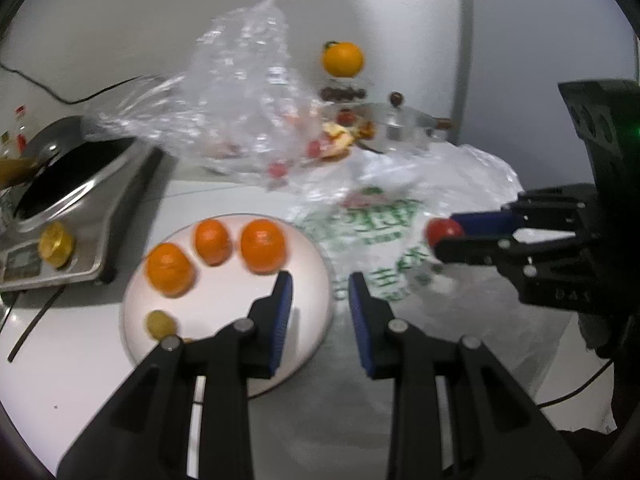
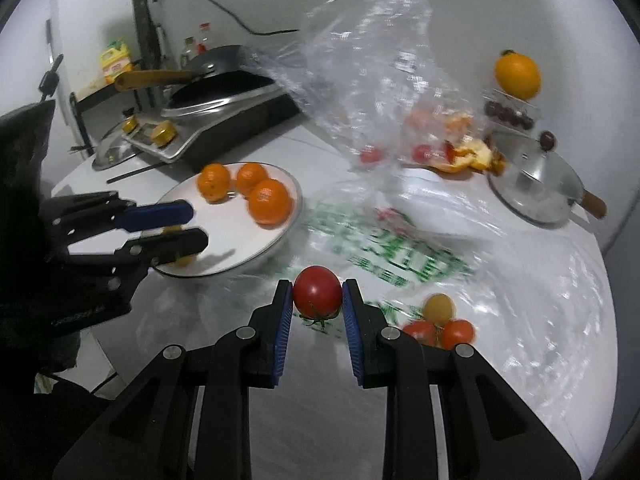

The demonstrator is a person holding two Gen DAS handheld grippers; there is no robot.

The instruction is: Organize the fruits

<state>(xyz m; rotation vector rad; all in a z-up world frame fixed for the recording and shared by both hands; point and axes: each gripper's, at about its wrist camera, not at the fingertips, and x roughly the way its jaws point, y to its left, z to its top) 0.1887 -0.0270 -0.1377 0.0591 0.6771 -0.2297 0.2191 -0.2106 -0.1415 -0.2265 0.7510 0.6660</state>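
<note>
Fingers of the right gripper clamp a glossy red tomato, green stem down.

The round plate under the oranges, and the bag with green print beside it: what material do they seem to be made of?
The plate looks like glazed ceramic, possibly melamine: smooth, white, opaque, with a soft sheen and a raised rim. The bag with green print looks like thin plastic film: translucent white, crinkled, with bright glints along its folds. The oranges on the plate show a matt, dimpled peel.

Red tomato between blue pads; three orange mandarins on the white plate; green print across the clear bag.
</note>
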